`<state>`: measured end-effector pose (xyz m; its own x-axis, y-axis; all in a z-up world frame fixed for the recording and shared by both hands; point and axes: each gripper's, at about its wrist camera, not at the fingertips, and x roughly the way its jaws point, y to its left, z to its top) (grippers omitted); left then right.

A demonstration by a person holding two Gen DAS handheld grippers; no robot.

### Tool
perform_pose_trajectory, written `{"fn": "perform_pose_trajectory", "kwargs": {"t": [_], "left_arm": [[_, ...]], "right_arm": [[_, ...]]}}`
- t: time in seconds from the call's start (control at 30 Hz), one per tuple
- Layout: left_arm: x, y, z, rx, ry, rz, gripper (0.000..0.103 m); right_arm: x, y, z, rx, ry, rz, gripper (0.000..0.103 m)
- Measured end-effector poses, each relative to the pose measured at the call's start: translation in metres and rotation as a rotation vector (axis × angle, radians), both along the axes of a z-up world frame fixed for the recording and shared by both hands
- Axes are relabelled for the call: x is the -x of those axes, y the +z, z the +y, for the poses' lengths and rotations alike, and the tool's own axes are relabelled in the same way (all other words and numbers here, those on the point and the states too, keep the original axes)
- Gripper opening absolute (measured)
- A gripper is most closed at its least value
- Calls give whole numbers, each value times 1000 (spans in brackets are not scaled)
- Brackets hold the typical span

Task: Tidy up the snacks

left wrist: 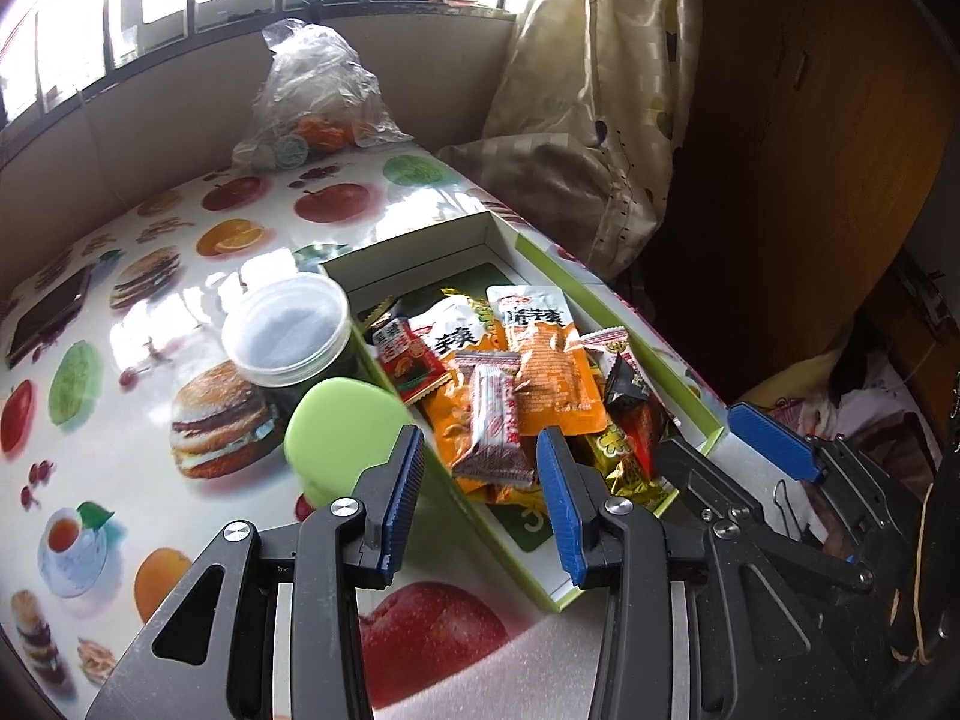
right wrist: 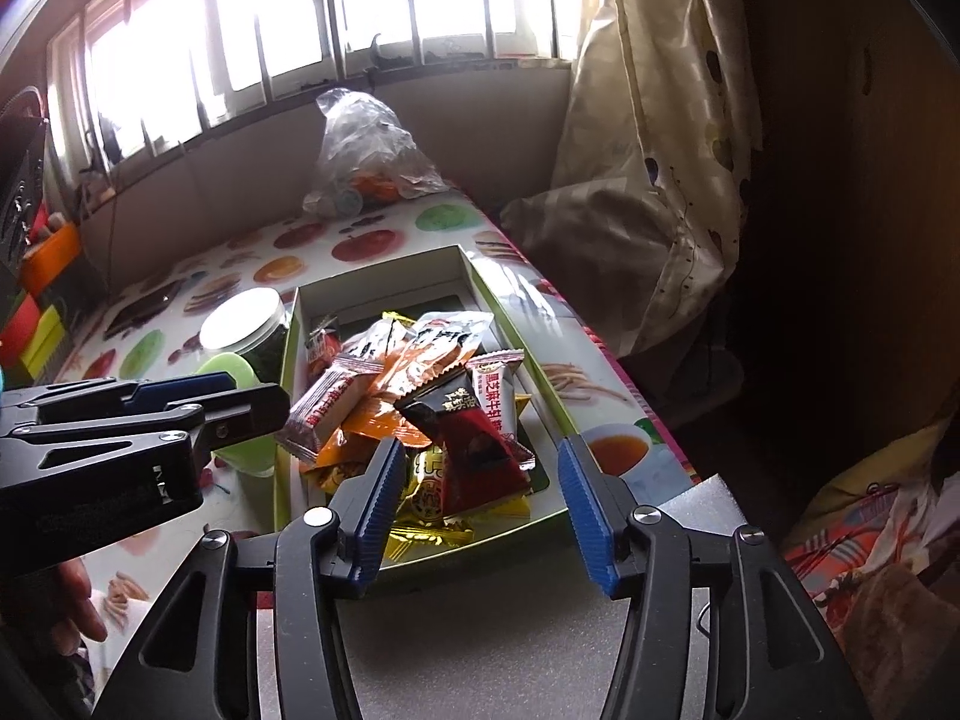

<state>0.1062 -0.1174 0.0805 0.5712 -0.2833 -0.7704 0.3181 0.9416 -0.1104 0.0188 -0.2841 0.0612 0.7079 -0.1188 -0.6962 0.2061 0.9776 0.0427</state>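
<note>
**Ana:** Nearest the lens, what does the left tool (left wrist: 480, 462) look like?

**Ben:** Its blue pads stand partly apart with nothing pressed between them. It hangs over the near end of the shallow green-edged box (left wrist: 543, 591), just above a grey-and-red wrapped bar (left wrist: 493, 420).

**Ana:** And the right tool (right wrist: 477, 477)?

**Ben:** Wider open, and empty too. A black-and-red packet (right wrist: 474, 438) lies beyond its pads, clear of both.

**Ana:** Where are the snacks?

**Ben:** Heaped in the box on the counter (left wrist: 198, 264): two orange pouches (left wrist: 549, 360), a red sachet (left wrist: 408, 363), gold wrappers (right wrist: 426, 510) underneath.

**Ana:** Anything beside the box?

**Ben:** On its left, a green lid (left wrist: 336, 432), touching or just short of a clear-lidded jar (left wrist: 288, 330) behind it.

**Ana:** Farther back?

**Ben:** A dark phone (left wrist: 51, 312) lies flat at the counter's left edge, and a knotted clear plastic bag (left wrist: 318, 102) stands by the wall under the barred window (right wrist: 288, 18). A patterned curtain (right wrist: 654, 138) hangs at the right.
</note>
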Motion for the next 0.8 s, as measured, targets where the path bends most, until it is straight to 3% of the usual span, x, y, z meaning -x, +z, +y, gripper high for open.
{"fn": "perform_pose_trajectory", "kwargs": {"t": [0.43, 0.8], "left_arm": [[53, -17, 24, -43, 85, -13, 41], [79, -57, 27, -75, 102, 47, 41]], "right_arm": [[35, -3, 15, 8, 4, 11, 57], [52, -38, 20, 2, -1, 86, 58]]}}
